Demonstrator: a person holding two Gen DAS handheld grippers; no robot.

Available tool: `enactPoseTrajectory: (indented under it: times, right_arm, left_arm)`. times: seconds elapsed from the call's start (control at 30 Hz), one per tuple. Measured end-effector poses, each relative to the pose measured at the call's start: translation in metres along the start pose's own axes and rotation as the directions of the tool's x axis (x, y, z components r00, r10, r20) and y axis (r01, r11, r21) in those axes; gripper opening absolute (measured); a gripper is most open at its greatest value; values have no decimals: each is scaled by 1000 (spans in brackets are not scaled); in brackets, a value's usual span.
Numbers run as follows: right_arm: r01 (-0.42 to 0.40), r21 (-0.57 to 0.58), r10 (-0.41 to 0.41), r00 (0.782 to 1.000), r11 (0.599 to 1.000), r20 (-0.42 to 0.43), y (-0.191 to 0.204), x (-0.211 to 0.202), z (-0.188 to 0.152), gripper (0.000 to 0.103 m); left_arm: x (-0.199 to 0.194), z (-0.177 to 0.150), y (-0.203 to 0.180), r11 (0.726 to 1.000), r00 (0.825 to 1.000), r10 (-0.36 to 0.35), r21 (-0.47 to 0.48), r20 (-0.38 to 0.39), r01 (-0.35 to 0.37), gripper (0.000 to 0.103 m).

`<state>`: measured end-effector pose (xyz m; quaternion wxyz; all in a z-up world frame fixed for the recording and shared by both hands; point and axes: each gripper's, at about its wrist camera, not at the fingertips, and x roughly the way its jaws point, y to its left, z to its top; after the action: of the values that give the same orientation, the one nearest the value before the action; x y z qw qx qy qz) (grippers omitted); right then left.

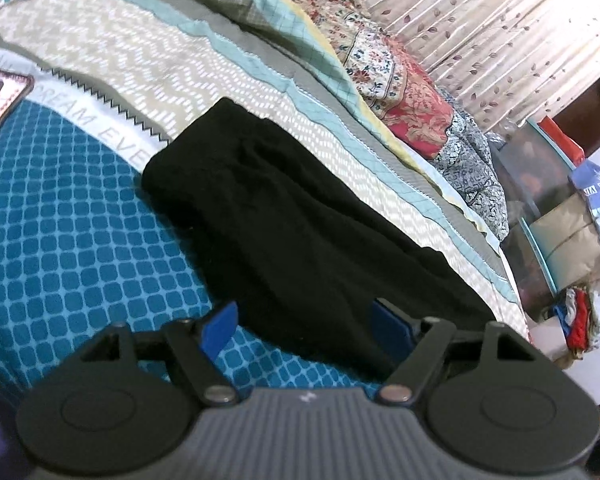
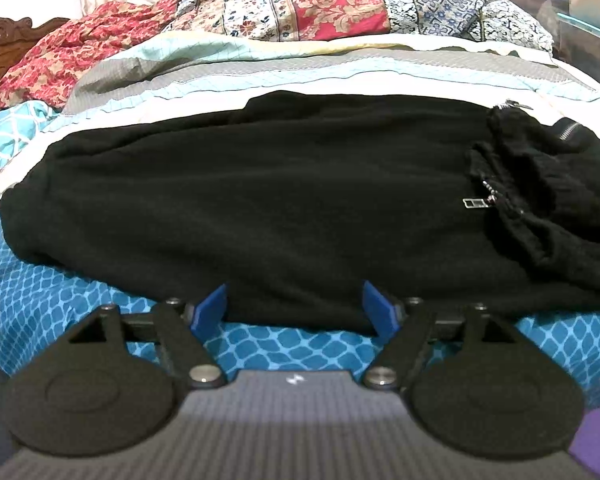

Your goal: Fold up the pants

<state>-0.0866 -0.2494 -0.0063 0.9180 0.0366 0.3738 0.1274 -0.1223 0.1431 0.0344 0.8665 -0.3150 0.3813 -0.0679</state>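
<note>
Two grippers are seen, one per wrist view, each with two blue pads. The left gripper [image 1: 304,322] is held with its jaws spread wide and nothing pressed between them; its left pad [image 1: 220,326] lies over the bedsheet, its right pad [image 1: 392,326] over the near edge of the cloth. The right gripper [image 2: 296,308] is likewise spread wide, with the near edge of the cloth lying between its pads but not clamped.

One pair of black pants [image 2: 260,184] is laid flat along a bed, just ahead of both grippers. Its waistband end, with two metal zippers and one zipper pull [image 2: 474,202], is seen at the right in the right wrist view.

The pants rest partly on a teal checked bedsheet [image 1: 68,216] and partly on a zigzag-patterned blanket [image 1: 112,48]. On a pale band of the bedsheet the letters "CREAM EVE" [image 1: 104,126] can be read. One floral quilt [image 2: 300,8] lies at the far side, before a leaf-print curtain [image 1: 480,12].
</note>
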Motion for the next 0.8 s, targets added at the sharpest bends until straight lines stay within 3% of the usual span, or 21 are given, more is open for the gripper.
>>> enactPoseTrajectory:
  times: [0.47, 0.8]
  right_arm:
    - [-1, -5, 1, 1000, 1000, -6, 8, 4, 2, 85]
    - [-6, -4, 6, 1000, 1000, -8, 9, 6, 2, 87]
  left_arm:
    - [13, -1, 19, 997, 999, 2, -72, -36, -4, 76]
    - [18, 0, 17, 997, 999, -4, -73, -47, 1, 79]
